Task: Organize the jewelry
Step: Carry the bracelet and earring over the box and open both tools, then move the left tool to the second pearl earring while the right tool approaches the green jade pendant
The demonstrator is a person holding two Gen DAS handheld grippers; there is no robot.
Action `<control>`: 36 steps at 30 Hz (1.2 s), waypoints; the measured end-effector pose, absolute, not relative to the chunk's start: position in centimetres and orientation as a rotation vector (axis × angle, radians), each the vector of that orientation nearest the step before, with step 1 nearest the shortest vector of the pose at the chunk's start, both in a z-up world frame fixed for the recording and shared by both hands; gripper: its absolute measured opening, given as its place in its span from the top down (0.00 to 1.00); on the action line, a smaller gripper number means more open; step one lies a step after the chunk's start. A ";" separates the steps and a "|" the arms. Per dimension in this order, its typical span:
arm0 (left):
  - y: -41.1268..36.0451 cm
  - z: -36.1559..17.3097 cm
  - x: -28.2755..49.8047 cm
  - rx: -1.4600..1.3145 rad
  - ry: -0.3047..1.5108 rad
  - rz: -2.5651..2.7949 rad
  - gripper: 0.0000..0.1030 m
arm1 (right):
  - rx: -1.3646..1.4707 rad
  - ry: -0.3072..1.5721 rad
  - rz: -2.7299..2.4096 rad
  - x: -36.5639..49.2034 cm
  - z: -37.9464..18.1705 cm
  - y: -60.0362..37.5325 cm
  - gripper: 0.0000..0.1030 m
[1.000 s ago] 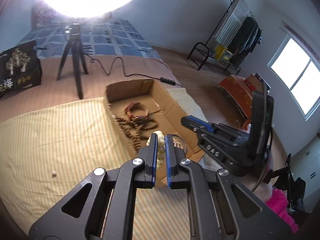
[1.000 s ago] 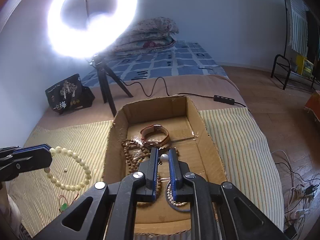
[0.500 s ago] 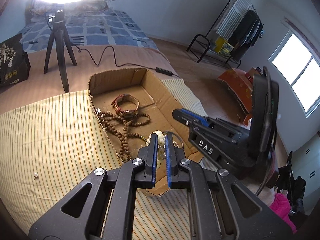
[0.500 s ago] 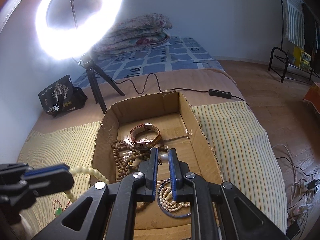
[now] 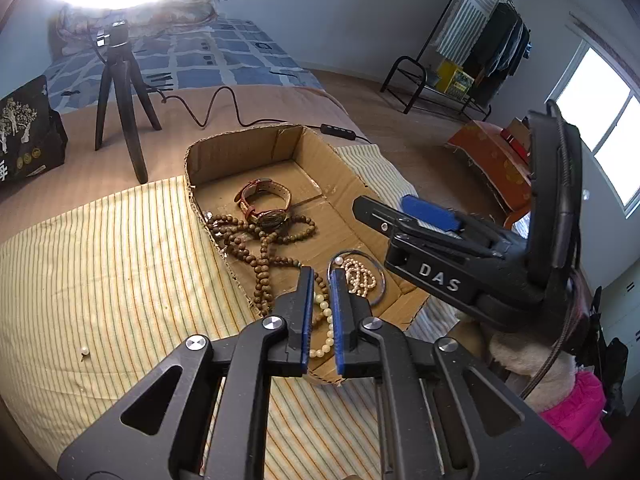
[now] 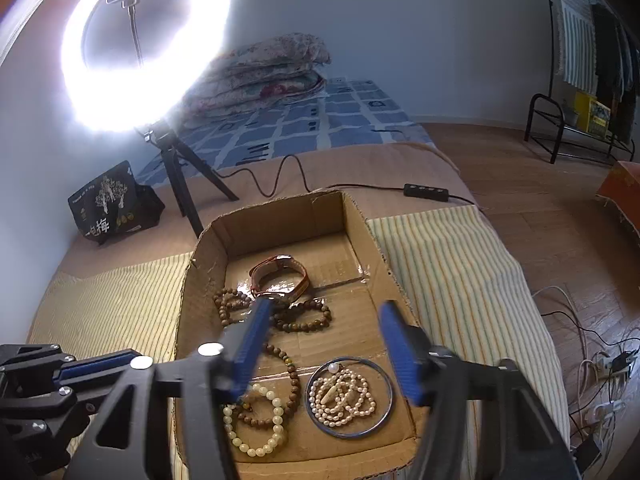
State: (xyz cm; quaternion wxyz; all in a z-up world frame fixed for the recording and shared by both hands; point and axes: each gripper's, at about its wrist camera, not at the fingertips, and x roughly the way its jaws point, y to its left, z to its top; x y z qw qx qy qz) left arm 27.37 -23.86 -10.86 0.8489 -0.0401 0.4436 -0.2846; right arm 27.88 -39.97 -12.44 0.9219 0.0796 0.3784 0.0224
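Dropping pale bead bracelet (image 6: pixel 256 420) into cardboard box (image 6: pixel 360 216) on bed | left gripper (image 5: pixel 320 300) fingers slightly parted, bracelet lying loose between | right gripper (image 6: pixel 328 344) spread wide, empty, above pearl strand (image 6: pixel 344 398) | likely next pick.

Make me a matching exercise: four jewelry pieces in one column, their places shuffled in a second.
1. watch
2. pearl strand
3. pale bead bracelet
4. loose pearl

A. on the striped cloth, outside the box
B. inside the metal bangle
C. in the box's near left corner
D. toward the box's far end

Pairs: 1-D, 2-B, 3-C, 4-A
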 end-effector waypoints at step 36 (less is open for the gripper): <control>-8.8 -10.8 27.2 -0.064 0.843 -0.421 0.53 | 0.070 0.722 0.169 22.5 -10.1 -31.7 0.00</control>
